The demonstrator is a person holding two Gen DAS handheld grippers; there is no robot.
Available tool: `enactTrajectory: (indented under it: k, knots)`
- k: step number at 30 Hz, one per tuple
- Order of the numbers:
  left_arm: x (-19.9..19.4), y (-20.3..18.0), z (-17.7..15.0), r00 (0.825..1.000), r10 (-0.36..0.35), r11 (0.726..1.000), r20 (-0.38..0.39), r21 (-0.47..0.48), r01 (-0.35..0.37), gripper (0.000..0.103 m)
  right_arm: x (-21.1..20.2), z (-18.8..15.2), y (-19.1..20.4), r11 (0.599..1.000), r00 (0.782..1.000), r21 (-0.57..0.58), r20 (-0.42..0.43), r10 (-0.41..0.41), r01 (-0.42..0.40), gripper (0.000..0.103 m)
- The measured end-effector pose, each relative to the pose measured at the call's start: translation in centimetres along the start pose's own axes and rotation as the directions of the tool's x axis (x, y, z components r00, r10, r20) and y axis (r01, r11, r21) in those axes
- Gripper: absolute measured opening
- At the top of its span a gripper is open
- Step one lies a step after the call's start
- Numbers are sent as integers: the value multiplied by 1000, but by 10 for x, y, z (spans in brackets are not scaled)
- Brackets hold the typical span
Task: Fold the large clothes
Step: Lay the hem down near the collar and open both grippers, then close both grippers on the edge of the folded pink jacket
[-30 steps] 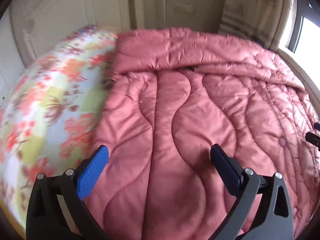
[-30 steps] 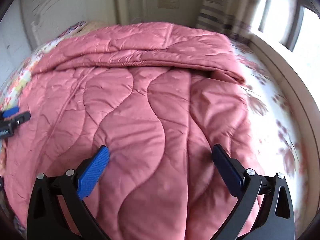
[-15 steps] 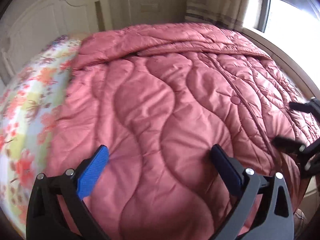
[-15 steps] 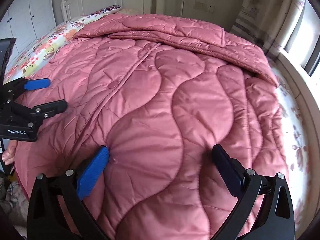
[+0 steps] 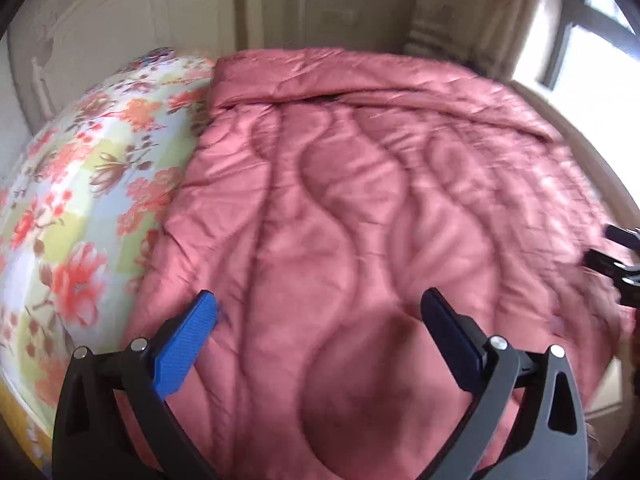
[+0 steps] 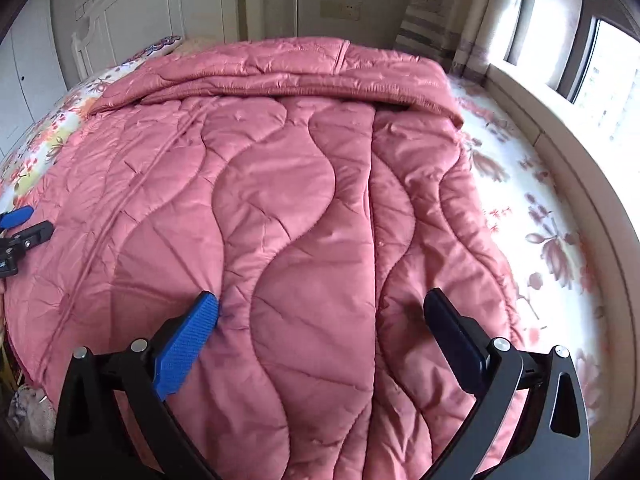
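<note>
A large pink quilted comforter (image 5: 360, 208) lies spread over the bed, its far edge folded back into a band near the headboard; it also fills the right wrist view (image 6: 288, 216). My left gripper (image 5: 320, 320) is open and empty, hovering over the comforter's near left part by its left edge. My right gripper (image 6: 322, 320) is open and empty over the near right part. The right gripper shows at the right edge of the left wrist view (image 5: 616, 252). The left gripper shows at the left edge of the right wrist view (image 6: 24, 226).
A floral bedsheet (image 5: 68, 208) lies bare left of the comforter and also to its right (image 6: 528, 208). A white headboard (image 6: 132, 20) stands at the far end. A curtain (image 6: 444, 28) and window sill (image 6: 560, 148) run along the right.
Both views have swung: the left wrist view turned back left, showing more floral sheet; the right wrist view turned right toward the window side. Both grippers stayed open.
</note>
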State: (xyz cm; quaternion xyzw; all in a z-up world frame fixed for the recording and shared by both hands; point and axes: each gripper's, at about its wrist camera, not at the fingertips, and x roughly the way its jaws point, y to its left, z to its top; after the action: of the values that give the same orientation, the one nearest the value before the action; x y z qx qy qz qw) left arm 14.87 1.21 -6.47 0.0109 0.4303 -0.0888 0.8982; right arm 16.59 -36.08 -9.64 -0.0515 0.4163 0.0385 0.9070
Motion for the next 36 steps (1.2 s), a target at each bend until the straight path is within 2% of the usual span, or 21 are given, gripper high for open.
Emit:
enactTrajectory:
  k: [3, 4, 5, 6, 7, 8, 10, 13, 15, 17, 18, 20, 24, 26, 28, 29, 30, 31, 34, 36]
  knots:
    - [-9, -15, -17, 1000, -31, 999, 6, 38, 30, 101, -15, -1, 14, 998, 997, -34, 41, 60, -58, 98]
    - [-5, -24, -24, 1000, -17, 997, -4, 80, 17, 101, -15, -5, 23, 994, 995, -55, 35, 92, -90, 98]
    - [0, -33, -30, 999, 31, 991, 13, 129, -32, 101, -12, -11, 34, 988, 992, -97, 15, 122, -120, 98]
    - [-1, -36, -34, 998, 46, 988, 47, 146, -52, 101, -10, -17, 41, 982, 992, -138, -1, 129, -128, 98]
    - [-1, -36, -36, 997, 44, 989, 59, 138, -52, 101, -5, -24, 51, 979, 995, -178, 3, 102, -100, 98]
    - [-1, -34, -35, 998, 37, 991, 49, 128, -43, 101, -6, -26, 50, 981, 993, -163, 39, 111, -103, 99]
    - [-4, -28, -30, 999, 17, 994, 29, 104, -20, 101, -6, -25, 45, 984, 992, -130, 9, 126, -124, 98]
    - [-22, -19, -33, 998, -30, 999, 62, 44, 28, 101, -22, -23, 42, 986, 997, -152, 24, 74, -69, 98]
    - [-23, -15, -41, 998, -9, 999, 68, 48, 5, 101, -33, -28, 40, 983, 995, -164, 52, 87, -77, 98]
    - [-11, -12, -47, 999, 36, 997, 41, 67, -39, 101, -25, -36, 38, 981, 993, -162, 23, 114, -109, 98]
    - [-12, -11, -50, 997, 35, 997, 65, 70, -39, 101, -18, -41, 37, 981, 993, -157, 3, 115, -113, 99]
    - [-15, -11, -50, 997, 45, 996, 58, 69, -48, 101, -19, -49, 31, 984, 988, -118, 56, 144, -137, 99]
    - [-30, -5, -49, 995, 51, 998, 91, 41, -55, 101, -34, -48, 32, 986, 992, -136, 74, 104, -94, 98]
    - [-26, 2, -52, 994, 83, 996, 72, 35, -86, 101, -41, -50, 24, 991, 990, -118, 114, 78, -64, 98]
    - [-20, 9, -57, 996, 62, 998, 60, 22, -63, 101, -38, -53, 10, 996, 993, -71, 106, 56, -49, 98]
    - [-21, 11, -60, 995, 57, 998, 80, 21, -59, 101, -30, -55, 1, 998, 996, -42, 78, 48, -45, 98]
    - [-22, 12, -60, 995, 61, 998, 78, 28, -64, 101, -21, -60, -8, 997, 996, -2, 52, 74, -74, 99]
    - [-24, 12, -59, 995, 63, 997, 75, 30, -66, 101, -23, -62, -13, 995, 992, 21, 78, 94, -96, 99]
    - [-39, 23, -60, 993, 63, 998, 99, 1, -64, 101, -32, -61, -11, 998, 996, -7, 66, 64, -64, 98]
    - [-51, 39, -63, 989, 73, 997, 127, -46, -67, 101, -45, -61, -18, 999, 995, -13, 90, 48, -47, 98]
